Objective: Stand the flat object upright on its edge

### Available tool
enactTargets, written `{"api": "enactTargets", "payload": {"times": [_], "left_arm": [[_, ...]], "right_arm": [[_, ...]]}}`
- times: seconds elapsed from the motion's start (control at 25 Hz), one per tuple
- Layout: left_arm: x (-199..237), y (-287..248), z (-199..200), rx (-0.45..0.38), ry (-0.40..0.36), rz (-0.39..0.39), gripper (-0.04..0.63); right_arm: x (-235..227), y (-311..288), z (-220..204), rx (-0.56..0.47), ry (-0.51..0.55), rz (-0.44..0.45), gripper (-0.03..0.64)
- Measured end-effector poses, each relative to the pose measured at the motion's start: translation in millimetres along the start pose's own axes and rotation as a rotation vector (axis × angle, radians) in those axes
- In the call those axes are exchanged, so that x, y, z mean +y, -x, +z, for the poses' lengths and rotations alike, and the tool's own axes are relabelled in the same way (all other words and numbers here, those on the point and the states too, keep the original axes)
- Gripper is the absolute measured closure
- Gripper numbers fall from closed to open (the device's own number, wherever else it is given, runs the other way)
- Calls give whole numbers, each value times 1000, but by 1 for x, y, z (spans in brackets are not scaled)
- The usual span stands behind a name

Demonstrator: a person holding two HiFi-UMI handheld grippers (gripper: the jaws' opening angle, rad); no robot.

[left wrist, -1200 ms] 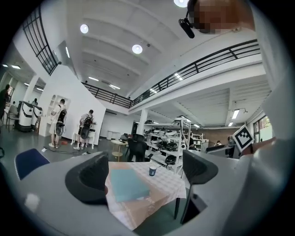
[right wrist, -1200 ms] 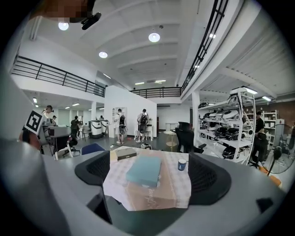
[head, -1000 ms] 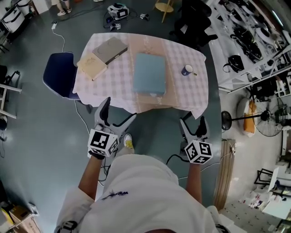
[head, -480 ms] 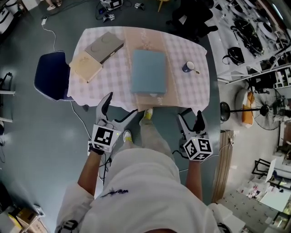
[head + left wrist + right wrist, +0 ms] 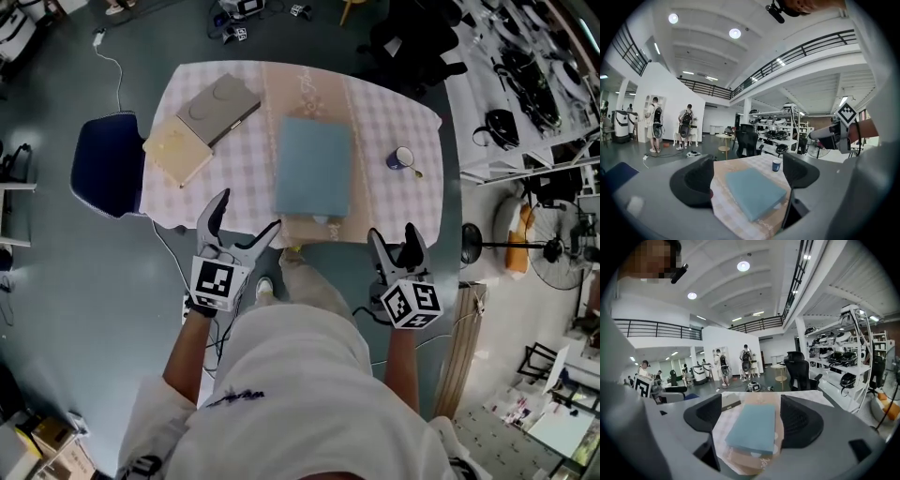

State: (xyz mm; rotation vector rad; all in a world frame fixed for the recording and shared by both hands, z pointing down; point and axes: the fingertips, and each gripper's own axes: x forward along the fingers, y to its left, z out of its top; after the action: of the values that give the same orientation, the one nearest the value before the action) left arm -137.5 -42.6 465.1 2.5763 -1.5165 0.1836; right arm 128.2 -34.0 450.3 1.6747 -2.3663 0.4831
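Blue slab [image 5: 314,167] flat on table [image 5: 394,103]; mug [image 5: 403,157] near

A pale blue flat slab [image 5: 314,167] lies on a bench [image 5: 394,112] covered in pink-and-white check, with a tan strip under the slab. Left of the slab are a grey book [image 5: 220,108], a cream book [image 5: 176,150] and a navy chair [image 5: 108,173]. Right of the slab is a dark blue mug [image 5: 403,157].

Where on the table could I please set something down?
Bare cloth lies between the blue flat object and the mug, and between that object and the beige book. The far left corner is crowded by it and the grey book.
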Motion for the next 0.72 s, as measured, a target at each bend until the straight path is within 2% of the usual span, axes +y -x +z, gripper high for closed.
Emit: {"api": "enactTargets", "payload": {"times": [0.32, 0.44, 0.52, 0.72], "left_arm": [[30, -82, -2, 90, 36, 64, 138], [38, -110, 2, 112, 32, 88, 161], [46, -128, 0, 144, 21, 95, 172], [62, -175, -14, 217, 37, 103, 172]], "right_arm": [[-44, -96, 23, 41, -18, 84, 252], [-59, -128, 26, 45, -8, 108, 266], [-67, -154, 28, 41, -24, 123, 289], [-84, -209, 23, 78, -60, 183, 291]]}}
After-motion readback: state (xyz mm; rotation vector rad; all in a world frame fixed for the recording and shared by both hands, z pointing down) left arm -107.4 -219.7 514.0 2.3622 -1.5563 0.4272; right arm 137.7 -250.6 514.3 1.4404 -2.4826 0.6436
